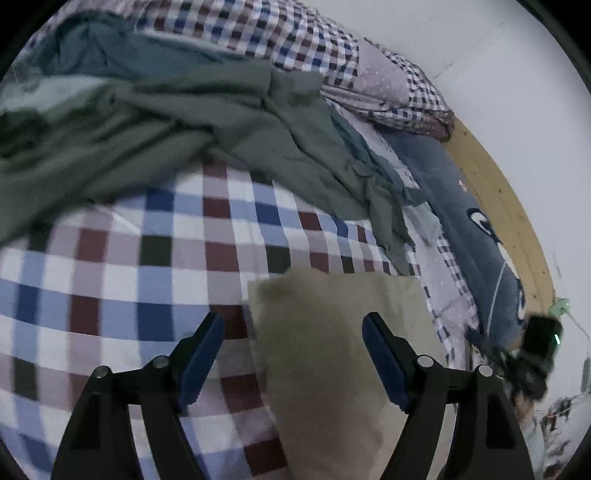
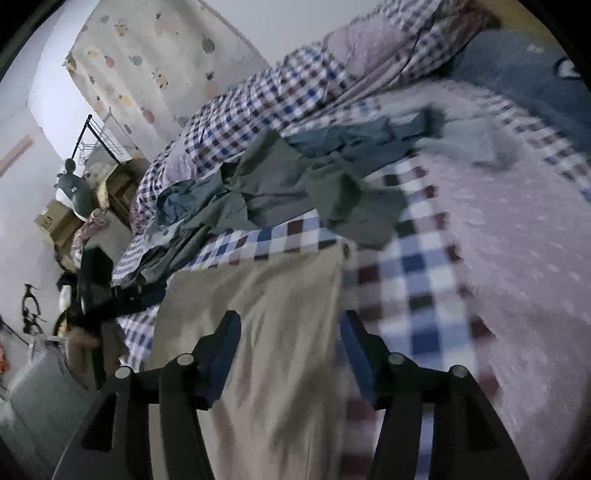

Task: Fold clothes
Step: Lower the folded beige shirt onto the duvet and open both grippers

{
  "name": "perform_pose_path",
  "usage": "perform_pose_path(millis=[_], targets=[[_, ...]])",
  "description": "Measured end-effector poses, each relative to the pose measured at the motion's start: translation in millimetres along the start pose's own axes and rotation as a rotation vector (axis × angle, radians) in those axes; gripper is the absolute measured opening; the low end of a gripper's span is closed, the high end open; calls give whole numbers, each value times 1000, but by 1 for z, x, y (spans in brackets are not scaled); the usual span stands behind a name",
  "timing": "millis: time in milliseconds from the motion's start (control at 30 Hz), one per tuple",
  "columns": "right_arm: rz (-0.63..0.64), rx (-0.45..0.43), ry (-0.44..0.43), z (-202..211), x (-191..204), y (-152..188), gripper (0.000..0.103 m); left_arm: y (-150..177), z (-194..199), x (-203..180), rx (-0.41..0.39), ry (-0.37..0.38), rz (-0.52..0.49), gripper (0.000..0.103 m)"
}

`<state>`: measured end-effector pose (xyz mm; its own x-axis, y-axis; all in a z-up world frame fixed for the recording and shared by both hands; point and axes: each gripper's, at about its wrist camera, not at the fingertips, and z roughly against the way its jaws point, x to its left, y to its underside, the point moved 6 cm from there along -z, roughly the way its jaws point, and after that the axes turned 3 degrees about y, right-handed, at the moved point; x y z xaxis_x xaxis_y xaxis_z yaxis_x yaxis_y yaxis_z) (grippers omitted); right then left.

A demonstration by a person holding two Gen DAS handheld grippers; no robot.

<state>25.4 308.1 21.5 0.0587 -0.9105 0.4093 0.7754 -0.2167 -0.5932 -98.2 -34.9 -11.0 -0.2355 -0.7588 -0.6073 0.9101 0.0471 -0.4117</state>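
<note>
Both claws stand wide apart at the tips and neither pinches anything. Seen from its own camera, the left gripper (image 1: 293, 328) hangs over the checked bedcover (image 1: 122, 258), its blue-padded fingers (image 1: 201, 354) spread — one over the checks, the other over the beige garment (image 1: 332, 354) that lies flat on the cover with a straight top edge and a square corner. Whether the pads touch the cloth cannot be told from this angle.

From the right wrist camera, the right gripper (image 2: 290, 325) is spread the same way above the same beige garment (image 2: 258, 332), which reaches from the bottom of the view up to a straight edge on the cover; its left finger sits over the beige cloth, its right finger near the garment's right edge, where the picture is blurred.

Beyond the beige piece lies a crumpled heap of grey-green clothes (image 1: 166, 122), spread loosely across the bedcover and apart from the folded piece; the same heap (image 2: 280, 184) shows in the right view with darker teal cloth mixed in. A dark blue pillow (image 1: 454, 206) lies along the wooden bed edge (image 1: 498, 192), and a checked quilt (image 1: 258, 29) is bunched at the far end — a curtain with a fruit print (image 2: 147, 62) hangs on the wall behind.
</note>
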Motion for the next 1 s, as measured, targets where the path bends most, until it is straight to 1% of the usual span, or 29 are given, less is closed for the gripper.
perform_pose_path(millis=[100, 167, 200, 267, 300, 333, 367, 400, 433, 467, 533, 600, 633, 667, 700, 733, 767, 800, 833, 867, 900, 933, 967, 1000], targets=[[10, 49, -31, -37, 1, -22, 60, -1, -12, 2, 18, 41, 15, 78], [16, 82, -52, -62, 1, -37, 60, -3, -18, 1, 27, 56, 8, 70], [15, 96, -55, -73, 0, -42, 60, -3, -21, 0, 32, 63, 4, 63], [7, 122, -43, -93, -7, -43, 60, -6, -28, 2, 34, 73, 17, 53], [9, 131, -47, -101, -7, -44, 57, -6, -29, 2, 34, 78, 20, 45], [19, 137, -55, -108, -6, -45, 47, -6, -32, 4, 31, 76, 26, 39], [36, 139, -57, -113, -4, -47, 42, -5, -33, 6, 29, 79, 31, 35], [60, 138, -45, -119, -1, -50, 31, -6, -34, 8, 25, 83, 33, 28], [81, 136, -34, -123, 2, -53, 12, -6, -32, 9, 15, 89, 36, 23], [96, 135, -34, -126, 4, -55, 10, -7, -31, 10, 4, 96, 39, 20], [134, 121, -20, -130, 11, -62, 8, -10, -25, 9, -51, 89, 38, 17], [182, 66, 21, -128, 20, -71, 7, -12, -20, 10, -98, 76, 42, 17], [206, 39, 47, -126, 23, -75, 7, -12, -21, 14, -107, 63, 49, 17], [231, 25, 77, -127, 26, -77, 8, -12, -24, 17, -97, 51, 53, 18], [246, 20, 111, -128, 26, -77, 8, -12, -24, 17, -97, 22, 46, 27], [247, 27, 149, -130, 23, -76, 10, -13, -24, 18, -99, -9, 38, 35], [248, 34, 188, -132, 20, -74, 14, -13, -24, 18, -100, -39, 31, 37], [250, 40, 226, -133, 18, -73, 17, -14, -24, 19, -102, -70, 23, 49], [252, 32, 262, -130, 16, -75, 18, -17, -19, 16, -123, -116, 12, 56], [255, 3, 294, -121, 17, -79, 20, -20, -13, 13, -146, -163, 1, 59], [249, -34, 324, -110, 18, -86, 31, -23, -5, 6, -184, -184, -16, 64], [224, -80, 329, -97, 22, -92, 49, -27, 3, -2, -224, -203, -33, 74], [189, -119, 303, -86, 29, -97, 53, -30, 11, -9, -264, -222, -49, 78], [155, -159, 278, -74, 35, -102, 57, -31, 15, -20, -294, -214, -69, 83]])
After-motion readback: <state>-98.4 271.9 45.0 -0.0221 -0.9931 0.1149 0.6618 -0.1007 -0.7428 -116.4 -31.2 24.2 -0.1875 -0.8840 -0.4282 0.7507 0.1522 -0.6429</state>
